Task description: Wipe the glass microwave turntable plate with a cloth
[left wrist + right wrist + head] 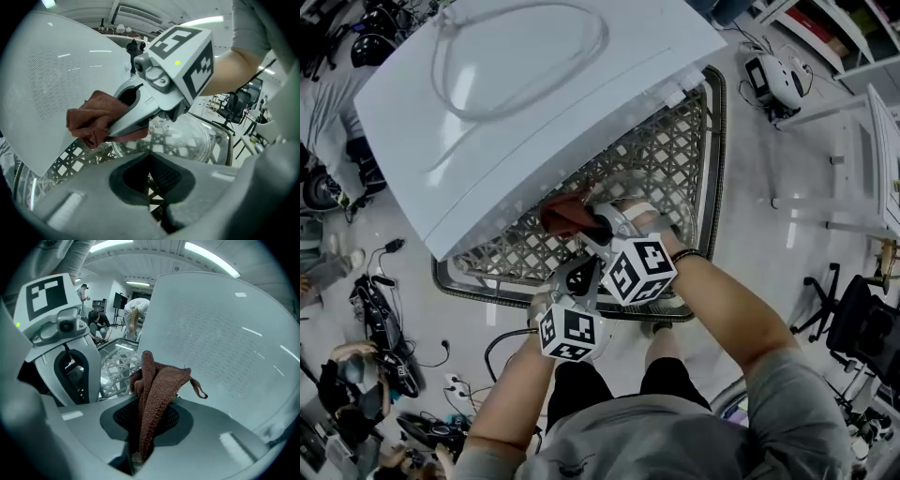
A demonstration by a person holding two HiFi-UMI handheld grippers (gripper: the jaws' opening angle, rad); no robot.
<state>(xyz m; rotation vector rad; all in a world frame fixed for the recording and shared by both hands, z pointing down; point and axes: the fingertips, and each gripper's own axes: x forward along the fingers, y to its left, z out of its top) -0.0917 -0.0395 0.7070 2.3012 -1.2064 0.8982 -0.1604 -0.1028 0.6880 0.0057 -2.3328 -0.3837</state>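
The left tool (150, 159), jaws narrow, is seemingly pinching the glass turntable plate (199, 138) over the wicker table (675, 159). At its eleven o'clock, the right tool (139, 427) is clamping the brown cloth (159, 380). Wiping looks unstarted; next, the cloth needs pressing onto glass.

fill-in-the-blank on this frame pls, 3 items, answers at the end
1. The right gripper is shut on a reddish-brown ____.
2. The microwave on the table is ____ in colour.
3. The near rim of the glass plate runs in between the jaws of the ____.
Missing words: cloth; white; left gripper.
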